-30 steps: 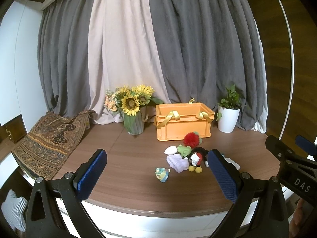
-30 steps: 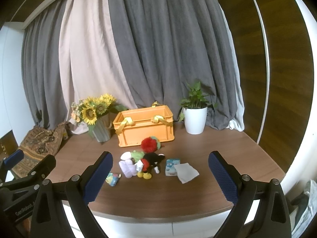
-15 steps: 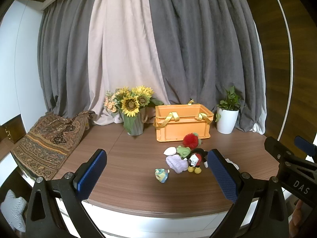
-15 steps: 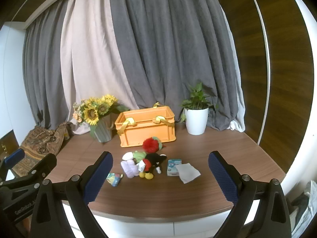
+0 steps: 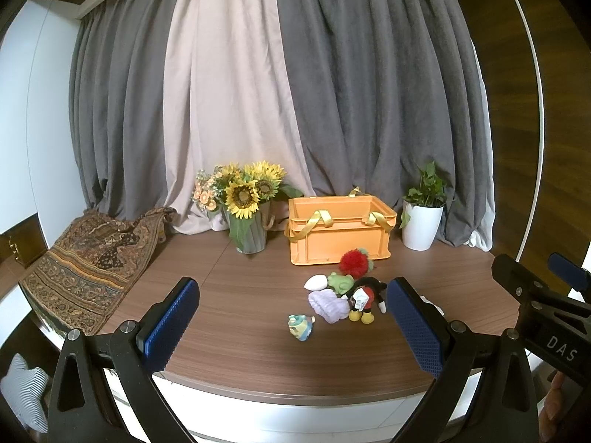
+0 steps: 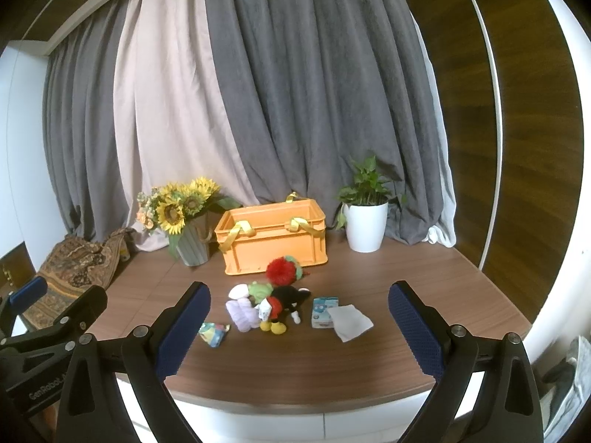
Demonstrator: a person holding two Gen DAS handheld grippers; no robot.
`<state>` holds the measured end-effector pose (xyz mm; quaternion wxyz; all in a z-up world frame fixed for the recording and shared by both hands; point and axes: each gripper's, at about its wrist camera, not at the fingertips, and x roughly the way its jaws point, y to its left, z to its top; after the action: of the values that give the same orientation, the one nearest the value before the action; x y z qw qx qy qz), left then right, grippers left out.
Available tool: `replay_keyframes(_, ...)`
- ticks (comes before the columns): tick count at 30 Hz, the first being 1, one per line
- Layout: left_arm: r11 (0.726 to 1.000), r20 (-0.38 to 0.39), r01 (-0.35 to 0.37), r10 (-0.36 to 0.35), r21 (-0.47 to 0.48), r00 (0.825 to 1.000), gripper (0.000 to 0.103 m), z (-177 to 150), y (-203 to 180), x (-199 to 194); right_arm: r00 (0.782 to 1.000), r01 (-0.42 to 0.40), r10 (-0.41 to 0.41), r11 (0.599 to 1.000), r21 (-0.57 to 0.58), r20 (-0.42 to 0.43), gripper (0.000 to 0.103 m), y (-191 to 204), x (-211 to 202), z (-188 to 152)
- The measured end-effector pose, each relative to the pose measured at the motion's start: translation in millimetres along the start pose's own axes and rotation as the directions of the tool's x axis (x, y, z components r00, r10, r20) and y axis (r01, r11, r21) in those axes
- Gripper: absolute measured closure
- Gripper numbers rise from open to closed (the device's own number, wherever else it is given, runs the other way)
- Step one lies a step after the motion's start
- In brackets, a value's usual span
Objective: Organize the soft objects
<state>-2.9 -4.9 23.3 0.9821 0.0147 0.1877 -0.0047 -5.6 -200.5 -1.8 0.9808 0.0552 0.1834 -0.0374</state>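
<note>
A: Entry: both tools held short of the table's (image 5: 229,354) near edge; left gripper (image 5: 291,326) spread wide with nothing between its blue pads (image 5: 171,323); right gripper (image 6: 299,326) likewise spread, gripping nothing.

B: Location of the soft objects?

A: Clustered mid-table, just in front of the orange crate (image 5: 338,234); red fuzzy toy (image 6: 282,270) nearest the crate; green plush (image 6: 260,289), mouse plush (image 6: 282,306) and lavender plush (image 6: 242,313) touching in a heap; small multicoloured toy (image 5: 301,326) apart on the near left.

B: Obscured items?

A: From the left view, the right pad covers most of the white cloth (image 6: 349,321) and the blue packet (image 6: 324,306); both show clearly from the right view, touching; the packet's print is too small to read; crate interior hidden by its wall; the white piece (image 5: 316,282) beside the green plush I cannot identify.
</note>
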Motion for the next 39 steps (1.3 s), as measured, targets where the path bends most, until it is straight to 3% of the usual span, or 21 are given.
replay_keyframes(19, 1.0, -0.04, 0.014, -0.015, -0.012, 0.999, 0.0, -8.1, 9.5, 20.0, 0.999, -0.017, 0.017, 1.0, -0.007, -0.027, 0.005, 3.0, 10.3, -2.2)
replay_keyframes(32, 0.999, -0.146, 0.041, -0.038, 0.018, 0.989, 0.0, -35.9, 29.4, 118.2, 0.989, -0.037, 0.036, 0.999, -0.007, -0.145, 0.005, 26.1, 92.4, -20.4)
replay_keyframes(39, 0.995, -0.228, 0.09, -0.076, 0.051, 0.971, 0.0, -54.1, 40.1, 182.1, 0.973, -0.051, 0.046, 0.999, -0.019, -0.227, 0.005, 47.5, 152.3, -36.5)
